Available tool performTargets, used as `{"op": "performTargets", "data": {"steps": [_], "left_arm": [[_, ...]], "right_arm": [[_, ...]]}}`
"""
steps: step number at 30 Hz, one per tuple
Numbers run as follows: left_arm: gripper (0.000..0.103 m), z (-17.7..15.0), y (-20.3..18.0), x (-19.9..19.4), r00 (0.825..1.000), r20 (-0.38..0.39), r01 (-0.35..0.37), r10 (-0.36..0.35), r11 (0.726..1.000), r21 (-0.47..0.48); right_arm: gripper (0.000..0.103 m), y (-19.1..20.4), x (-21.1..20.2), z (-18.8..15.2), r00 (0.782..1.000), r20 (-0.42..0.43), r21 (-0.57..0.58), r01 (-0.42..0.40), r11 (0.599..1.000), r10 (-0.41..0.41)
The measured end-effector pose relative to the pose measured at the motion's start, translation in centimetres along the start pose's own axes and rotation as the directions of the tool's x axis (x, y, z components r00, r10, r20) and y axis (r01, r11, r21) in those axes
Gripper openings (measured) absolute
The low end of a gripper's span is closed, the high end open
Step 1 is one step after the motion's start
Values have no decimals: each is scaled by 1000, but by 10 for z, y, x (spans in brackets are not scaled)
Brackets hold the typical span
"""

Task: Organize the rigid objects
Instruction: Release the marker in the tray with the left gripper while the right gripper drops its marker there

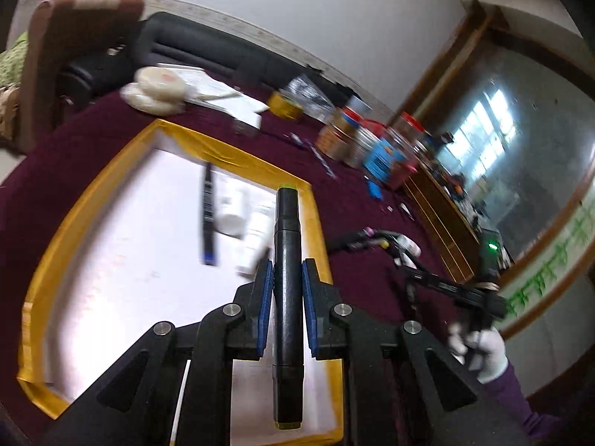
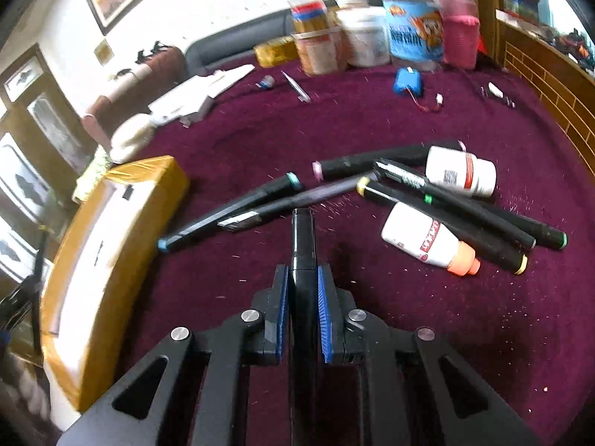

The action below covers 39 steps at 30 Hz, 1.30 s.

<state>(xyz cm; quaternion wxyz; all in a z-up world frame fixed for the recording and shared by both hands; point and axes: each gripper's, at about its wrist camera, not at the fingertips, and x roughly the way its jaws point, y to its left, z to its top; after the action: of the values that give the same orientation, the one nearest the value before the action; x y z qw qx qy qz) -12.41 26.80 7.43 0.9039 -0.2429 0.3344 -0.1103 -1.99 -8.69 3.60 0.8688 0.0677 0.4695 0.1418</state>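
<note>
My left gripper (image 1: 288, 271) is shut on a black marker with yellow-green ends (image 1: 287, 245) and holds it above the yellow-rimmed white box (image 1: 238, 156). A dark pen (image 1: 208, 215) and white bottles (image 1: 234, 212) lie in the box. My right gripper (image 2: 303, 278) is shut on a black marker (image 2: 303, 238) above the maroon cloth (image 2: 409, 334). Ahead of it lie several markers (image 2: 238, 208), a white bottle with an orange cap (image 2: 427, 241) and another white bottle (image 2: 461, 171). The box shows at the left in the right wrist view (image 2: 93, 260).
Jars and containers (image 2: 372, 37) stand at the table's far edge, with a blue battery pack (image 2: 409, 78), papers (image 2: 200, 93) and a yellow tape roll (image 1: 284, 106). A wooden cabinet (image 2: 539, 81) borders the right. The other gripper and gloved hand (image 1: 479, 338) show right of the box.
</note>
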Motion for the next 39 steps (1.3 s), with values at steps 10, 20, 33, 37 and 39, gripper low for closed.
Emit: {"op": "performTargets", "data": {"steps": [10,20,33,37,39], "left_arm": [[13,31,40,7,991,-24,-130,130,991,-3],[13,59,67,82,962,-183,-202,201,979,13],[45,61,72,81,966,-163,-207,199,978,-34],[53,61,64,66,972,-123,-207,202,978,-34],[58,61,58,56,976,-106,-196,191,980,-30]], "right_arm": [[13,58,-30,19,958,4,8,-288,958,288],[14,153,40,39,889,-149,77,-426,902,433],[14,175,86,42,983,-133,-12,-132,991,130],[23,182,81,43,995,-80,-74,-71,995,65],[32,179,72,43,996,-54,-79,-82,993,78]]}}
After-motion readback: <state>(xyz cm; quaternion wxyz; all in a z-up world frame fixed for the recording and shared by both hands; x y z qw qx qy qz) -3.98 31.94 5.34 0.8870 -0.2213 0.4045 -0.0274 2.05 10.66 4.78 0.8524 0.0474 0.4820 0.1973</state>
